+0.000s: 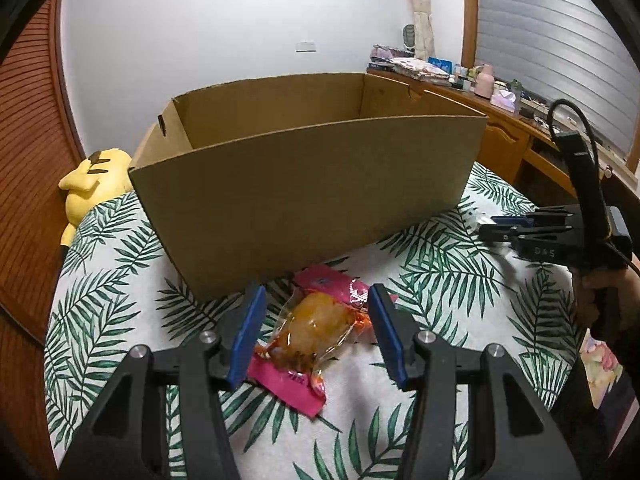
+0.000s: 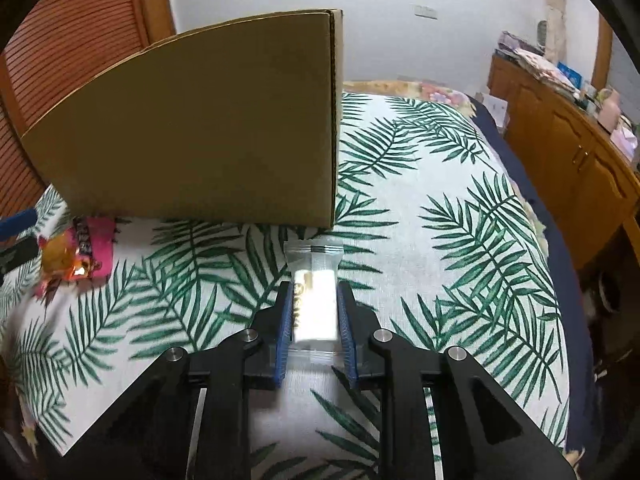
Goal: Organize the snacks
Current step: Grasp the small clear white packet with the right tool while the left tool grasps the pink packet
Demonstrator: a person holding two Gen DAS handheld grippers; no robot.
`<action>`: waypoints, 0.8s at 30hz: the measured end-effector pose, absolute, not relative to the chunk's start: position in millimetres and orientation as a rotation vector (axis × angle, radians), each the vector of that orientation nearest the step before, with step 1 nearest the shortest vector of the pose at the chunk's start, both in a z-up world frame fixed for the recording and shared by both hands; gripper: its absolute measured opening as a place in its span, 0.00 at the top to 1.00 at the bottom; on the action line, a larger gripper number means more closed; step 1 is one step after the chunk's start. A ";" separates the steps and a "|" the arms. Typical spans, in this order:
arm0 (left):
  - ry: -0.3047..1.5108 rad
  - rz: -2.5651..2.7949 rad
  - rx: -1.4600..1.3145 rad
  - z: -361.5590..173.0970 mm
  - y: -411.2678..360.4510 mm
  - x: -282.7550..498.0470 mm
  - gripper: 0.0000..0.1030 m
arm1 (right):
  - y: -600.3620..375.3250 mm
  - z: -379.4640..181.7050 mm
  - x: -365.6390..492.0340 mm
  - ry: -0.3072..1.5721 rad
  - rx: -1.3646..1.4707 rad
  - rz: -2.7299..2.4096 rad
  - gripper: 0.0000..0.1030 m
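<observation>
An open cardboard box (image 1: 304, 184) stands on the leaf-print bed cover; it also shows in the right wrist view (image 2: 192, 140). My left gripper (image 1: 316, 336) is open, its blue pads on either side of an orange snack in clear wrap (image 1: 316, 328) that lies on a pink packet (image 1: 288, 388). My right gripper (image 2: 314, 316) is shut on a white wrapped snack bar (image 2: 314, 300), low over the cover beside the box's corner. The right gripper also shows in the left wrist view (image 1: 504, 228). The orange and pink snacks appear at the left of the right wrist view (image 2: 76, 256).
A yellow plush toy (image 1: 92, 184) lies left of the box against a wooden slatted door (image 1: 28, 184). A wooden dresser (image 2: 568, 152) with clutter runs along the right wall. The bed cover (image 2: 460, 240) spreads right of the box.
</observation>
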State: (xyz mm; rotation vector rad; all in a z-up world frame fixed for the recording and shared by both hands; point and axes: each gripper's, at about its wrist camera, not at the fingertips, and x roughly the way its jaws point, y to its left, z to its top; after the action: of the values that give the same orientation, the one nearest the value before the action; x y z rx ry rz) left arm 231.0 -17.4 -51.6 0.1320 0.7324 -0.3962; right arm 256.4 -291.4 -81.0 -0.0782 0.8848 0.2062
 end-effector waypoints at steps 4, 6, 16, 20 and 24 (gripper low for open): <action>0.759 -0.451 0.173 -55.4 -20.9 234.0 0.49 | -296.5 -79.7 238.3 0.875 -0.078 0.227 0.81; 0.782 -0.489 0.207 -60.2 -25.1 235.8 0.49 | -296.5 -77.1 228.2 0.860 -0.080 0.240 0.81; 0.845 -0.511 0.253 -64.8 -30.9 257.2 0.47 | -277.6 -84.5 210.7 0.816 -0.156 0.274 0.80; 0.886 -0.539 0.273 -71.5 -30.8 264.4 0.47 | -280.4 -84.3 215.7 0.819 -0.144 0.288 0.80; 0.893 -0.555 0.293 -73.0 -32.7 266.9 0.45 | -281.3 -84.9 217.7 0.819 -0.140 0.297 0.79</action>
State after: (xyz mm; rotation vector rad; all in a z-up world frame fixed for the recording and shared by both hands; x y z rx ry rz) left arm 266.9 -32.7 -73.0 0.2932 0.8934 -0.5547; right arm 217.7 -281.3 -84.9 -0.1398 0.8191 0.2972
